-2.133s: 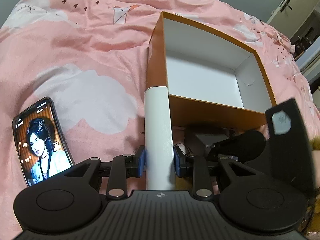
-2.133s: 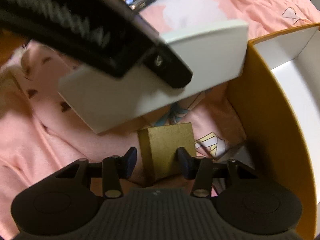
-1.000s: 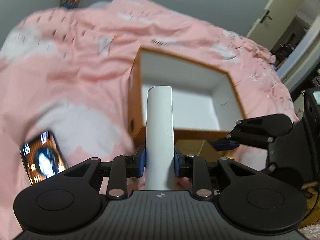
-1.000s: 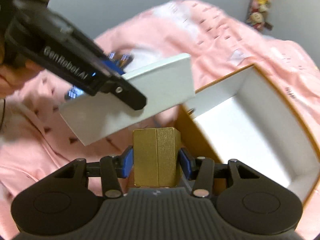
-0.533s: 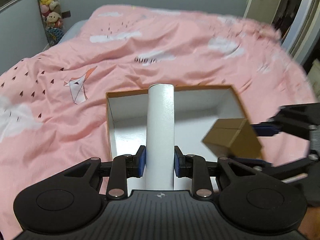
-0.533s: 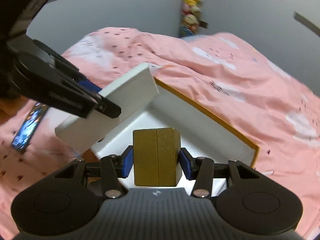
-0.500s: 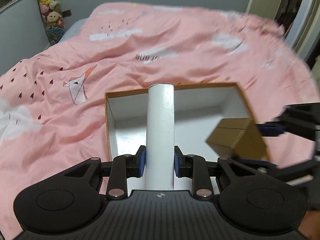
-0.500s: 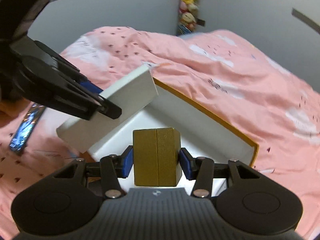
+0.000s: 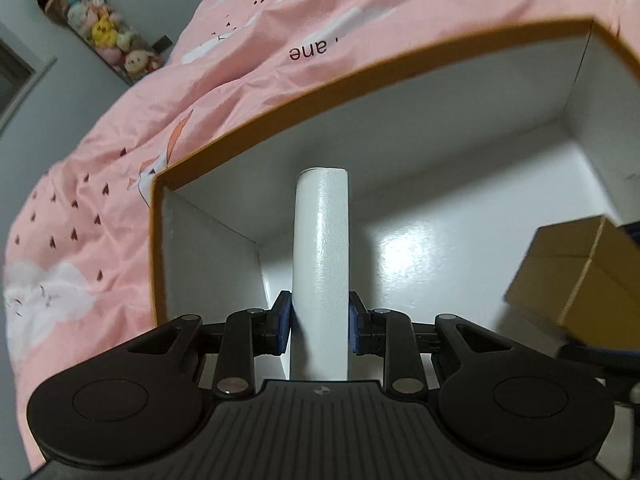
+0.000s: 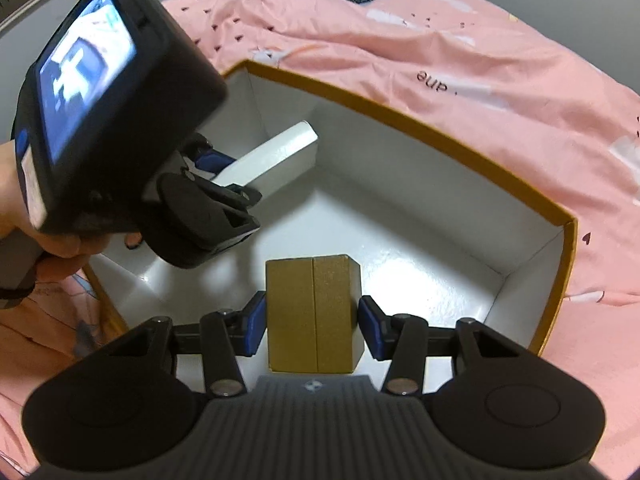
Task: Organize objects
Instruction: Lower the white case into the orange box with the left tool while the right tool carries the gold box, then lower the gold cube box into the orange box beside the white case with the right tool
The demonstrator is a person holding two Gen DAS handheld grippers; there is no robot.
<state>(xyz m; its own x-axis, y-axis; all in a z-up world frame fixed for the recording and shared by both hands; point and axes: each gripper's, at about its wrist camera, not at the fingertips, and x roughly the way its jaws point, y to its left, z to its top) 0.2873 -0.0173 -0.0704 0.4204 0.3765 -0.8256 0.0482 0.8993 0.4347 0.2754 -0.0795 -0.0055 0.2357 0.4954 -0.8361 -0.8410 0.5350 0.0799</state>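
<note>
White flat box [image 9: 321,264] clamped edge-on between the blue pads [image 9: 283,322] of the left hand-held gripper [image 9: 320,322], reaching up toward 12 o'clock in the left wrist view, its far end down inside the big open box [image 9: 280,120] and close to the corner at 9 o'clock. Gold box [image 10: 313,314] gripped at its two sides by the right hand-held gripper [image 10: 312,324], pads pressed against it, hanging over the glossy white floor of the same open box; seen again at 3 o'clock in the left wrist view [image 9: 576,276], tilted, with the floor shining beneath it. From the right wrist view, at 10 o'clock, left gripper body with its lit screen, held in a hand [image 10: 24,208] at the frame edge, white flat box [image 10: 272,156] slanting down from its jaws toward the far-left corner; well apart from the gold box. Whether either box touches the floor cannot be told. Open box [image 10: 440,132]: orange-brown outside and rim, white inside, resting on a pink bedspread [image 10: 480,40] printed with clouds and small dark hearts. Farther back, at 11 o'clock in the left wrist view, hanging column of plush toys [image 9: 100,32] against a grey wall.
</note>
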